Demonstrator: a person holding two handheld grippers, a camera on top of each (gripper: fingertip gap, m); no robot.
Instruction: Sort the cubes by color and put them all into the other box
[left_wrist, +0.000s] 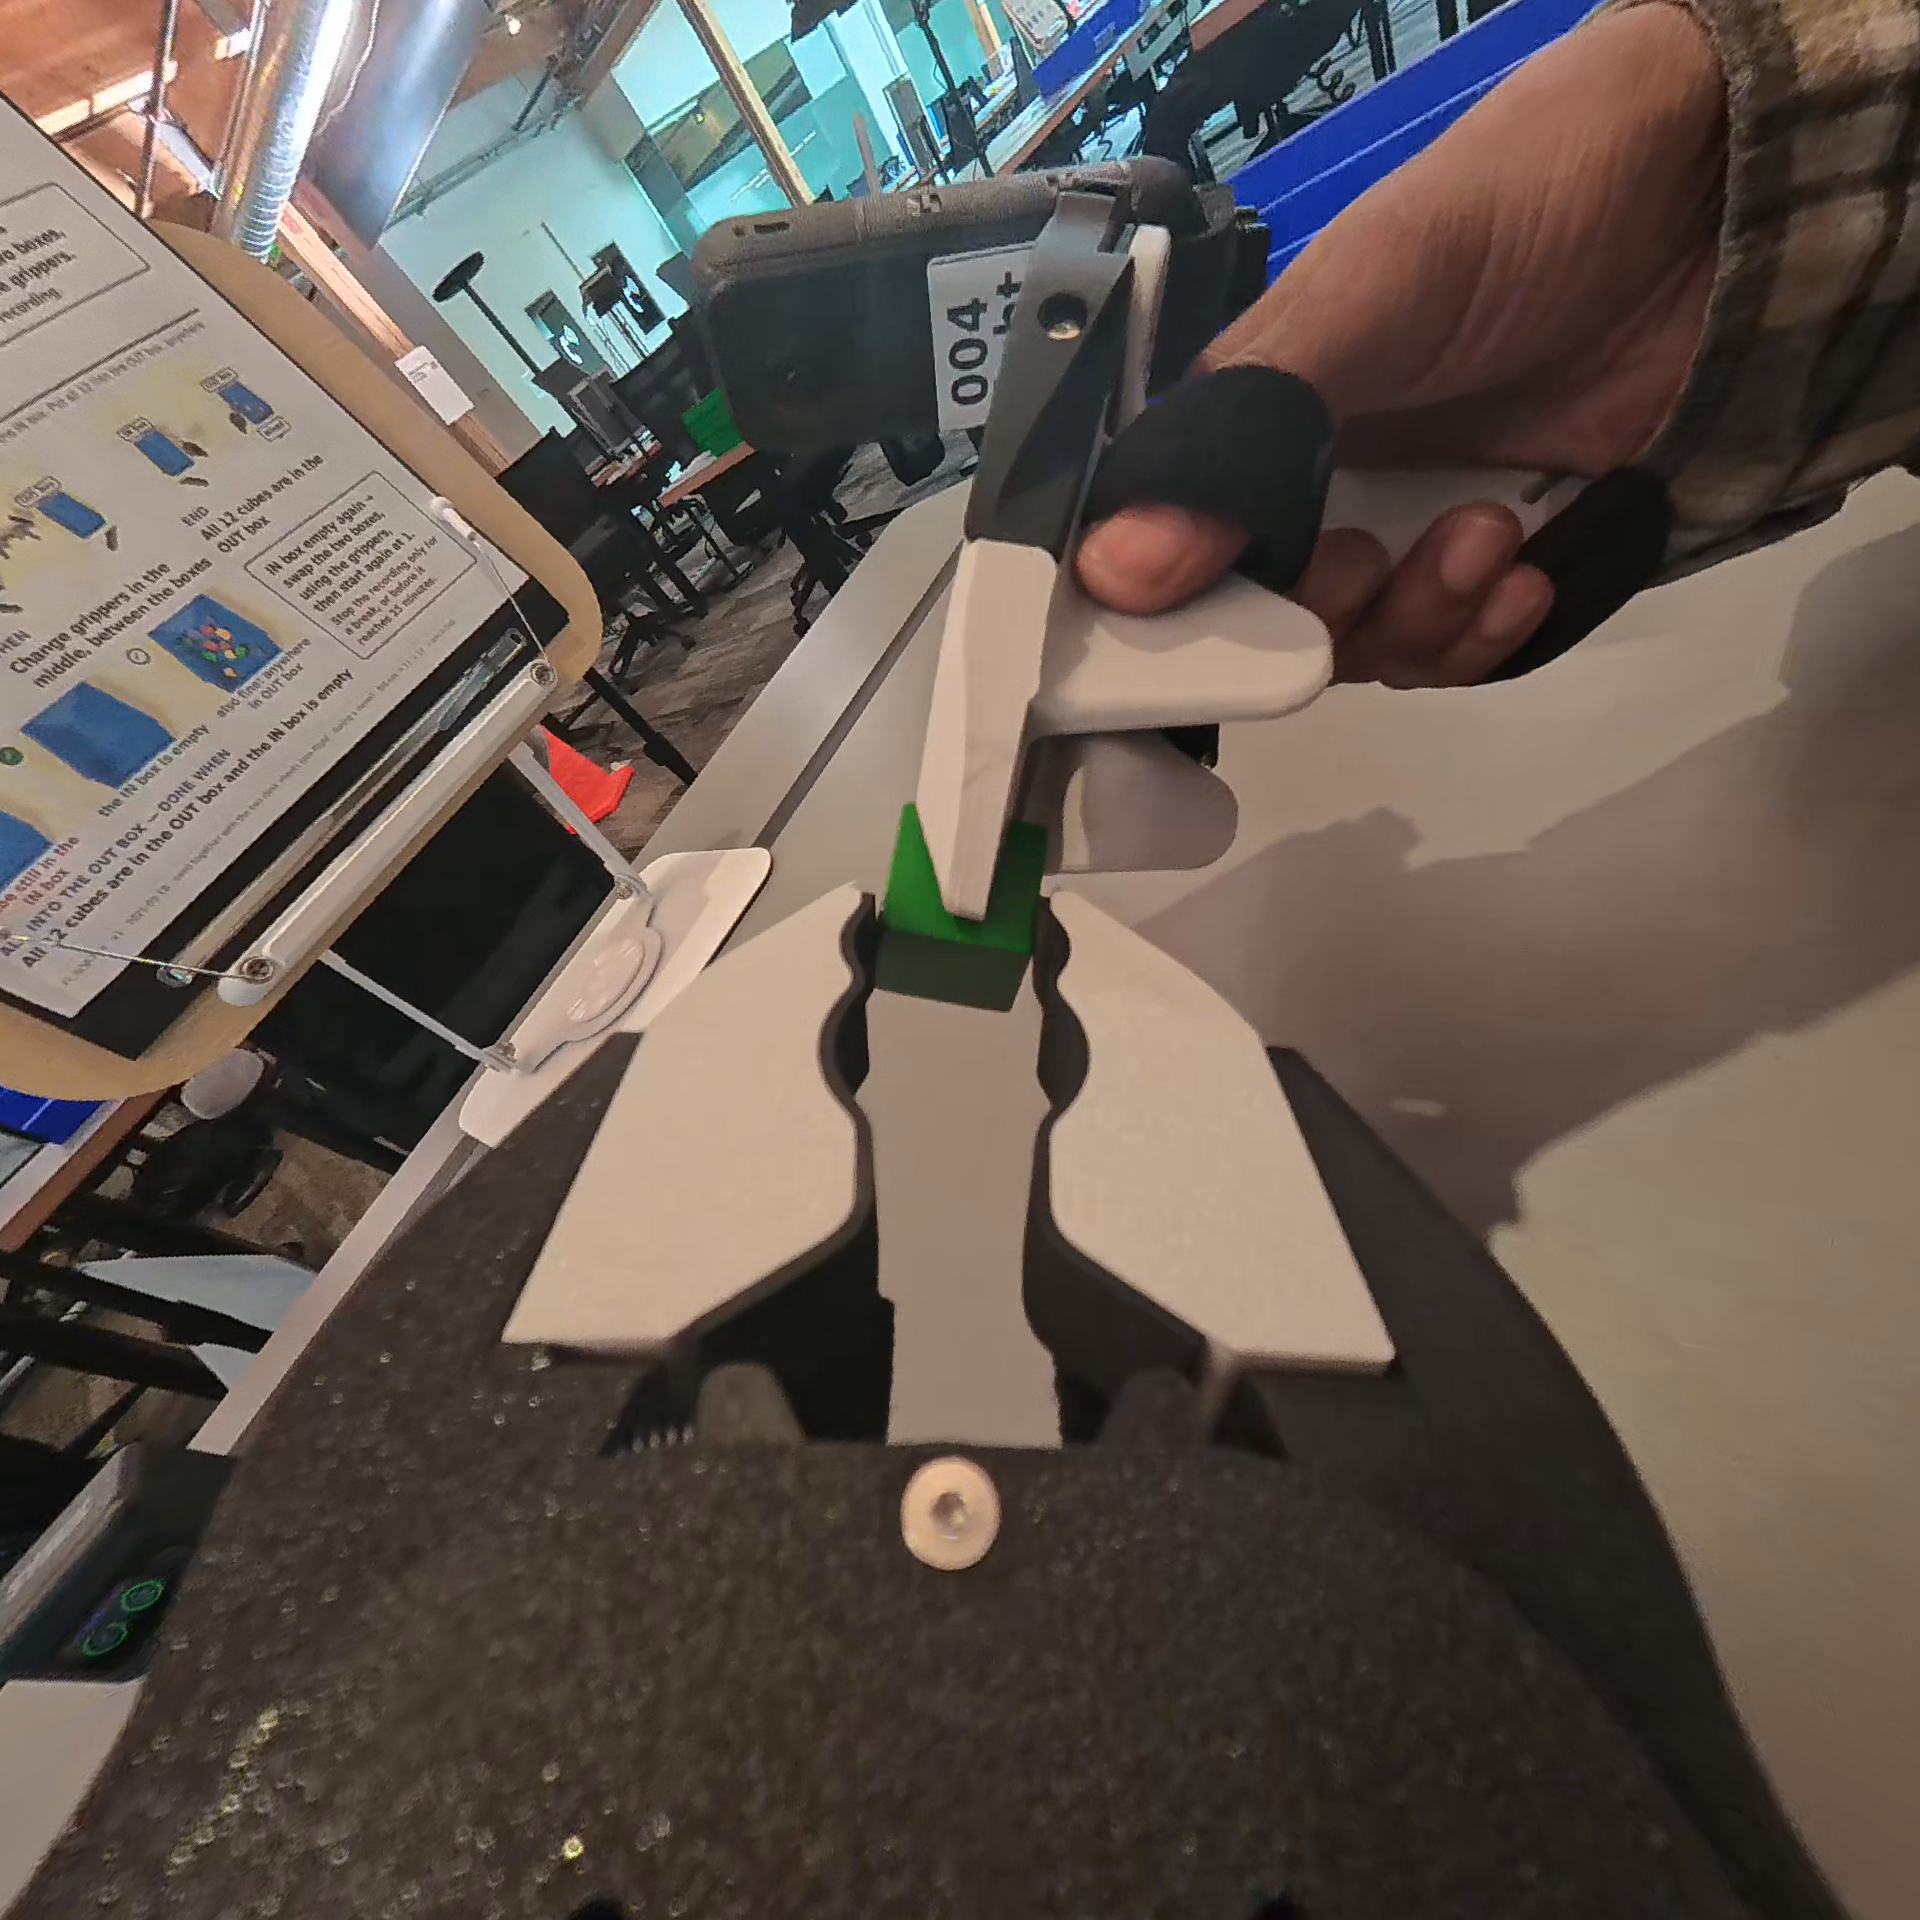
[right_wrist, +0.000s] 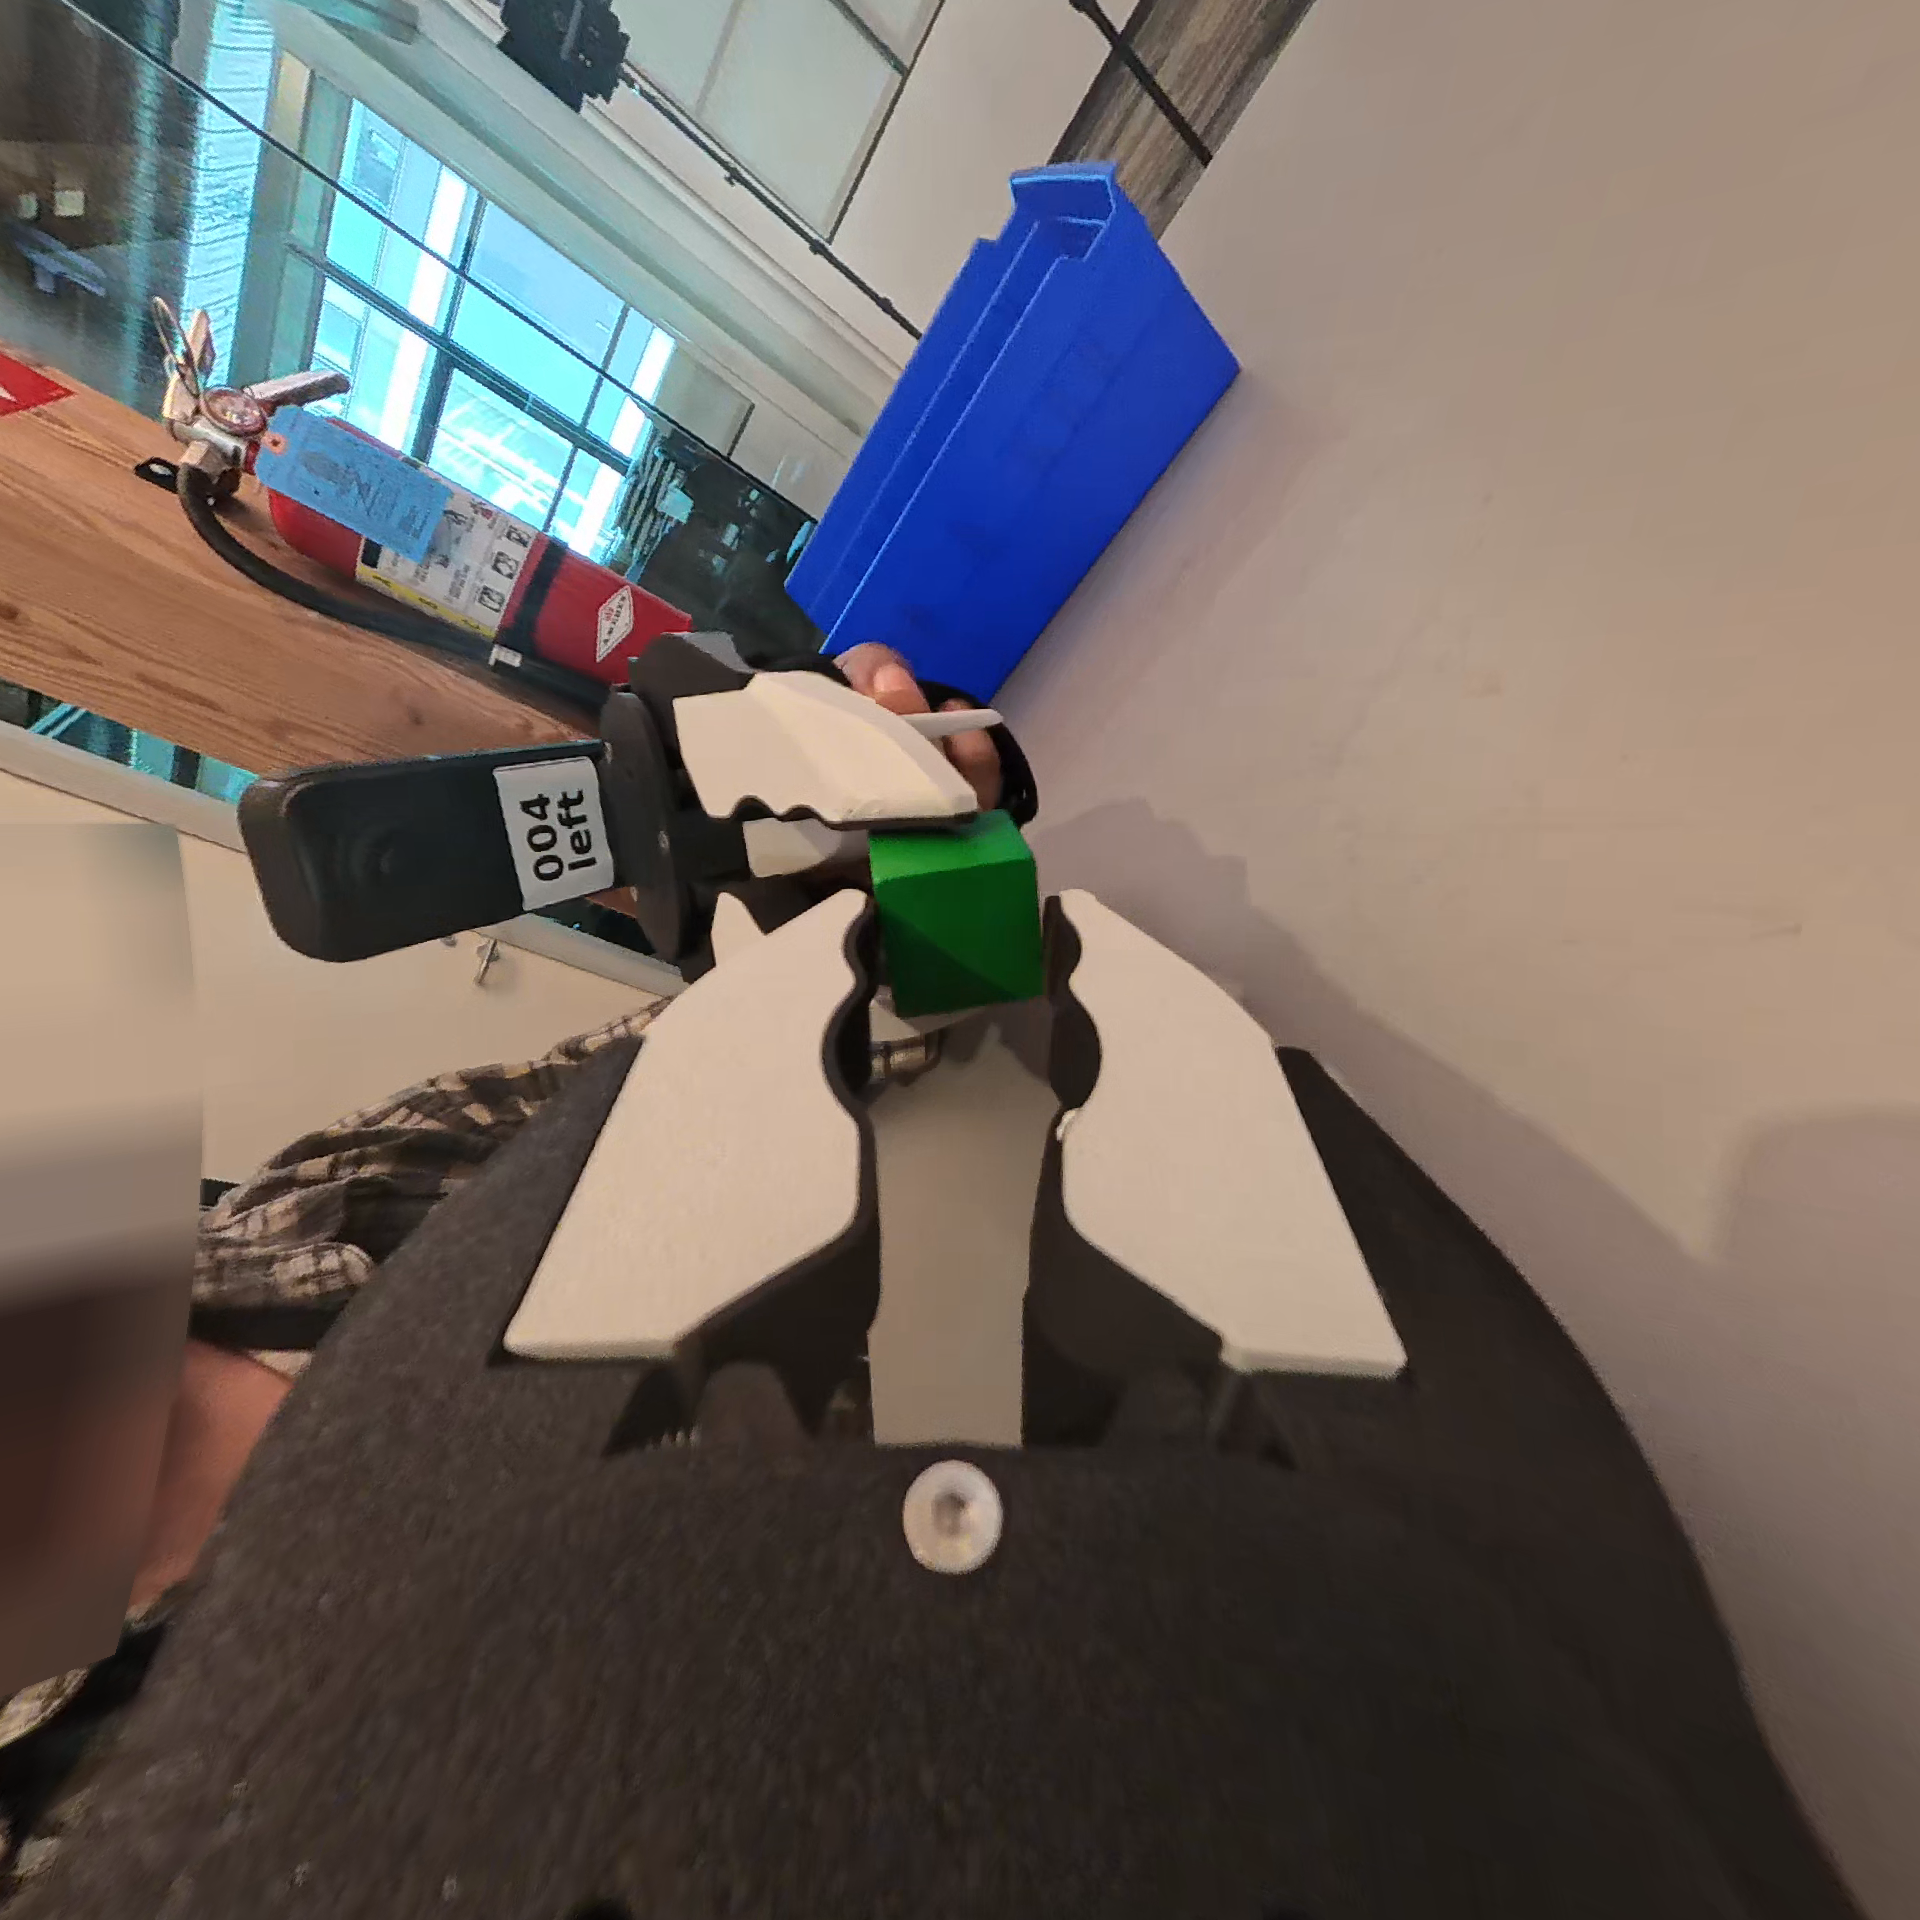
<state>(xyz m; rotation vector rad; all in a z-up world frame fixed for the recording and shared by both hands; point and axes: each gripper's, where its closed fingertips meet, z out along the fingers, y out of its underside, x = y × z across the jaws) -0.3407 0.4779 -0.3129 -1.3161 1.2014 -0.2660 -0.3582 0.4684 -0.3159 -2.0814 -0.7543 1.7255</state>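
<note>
A green cube is held above the grey table between both grippers. My left gripper has its two fingertips pressed on the cube's left and right sides. My right gripper comes down from above, with one white finger across the cube's front and the other behind it. In the right wrist view the cube sits between the tips of my right gripper, and my left gripper clamps it from the upper left. A blue box stands behind on the table.
An instruction sheet on a stand is at the table's left edge. A person's hand holds the right gripper, with another blue box behind it. A red fire extinguisher hangs on a wooden wall.
</note>
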